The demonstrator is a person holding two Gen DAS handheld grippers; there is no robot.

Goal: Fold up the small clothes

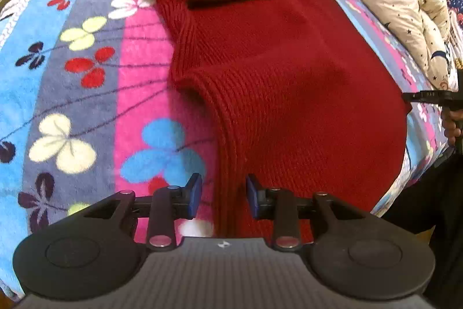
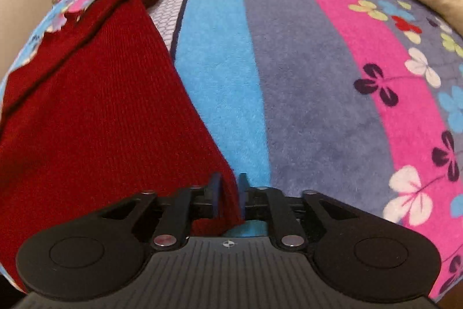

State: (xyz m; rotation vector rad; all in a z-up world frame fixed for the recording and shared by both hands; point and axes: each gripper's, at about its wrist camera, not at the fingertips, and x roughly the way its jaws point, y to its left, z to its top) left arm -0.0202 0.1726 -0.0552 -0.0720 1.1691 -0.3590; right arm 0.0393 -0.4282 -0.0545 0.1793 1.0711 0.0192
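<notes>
red sweater (image 1: 277, 71) hem cut off at bottom centre | left tongs (image 1: 223, 194) released | right tongs (image 2: 229, 197) grasping sweater edge

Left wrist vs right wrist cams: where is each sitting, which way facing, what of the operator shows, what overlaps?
Left wrist: on the left gripper at the hem of the red sweater, facing up it toward the collar; jaws open astride the left edge; the person's right hand shows far right.
Right wrist: on the right gripper, facing up the floral blanket; jaws shut on the sweater's right hem corner.
Shared: sweater, blanket, star-print quilt.
</notes>
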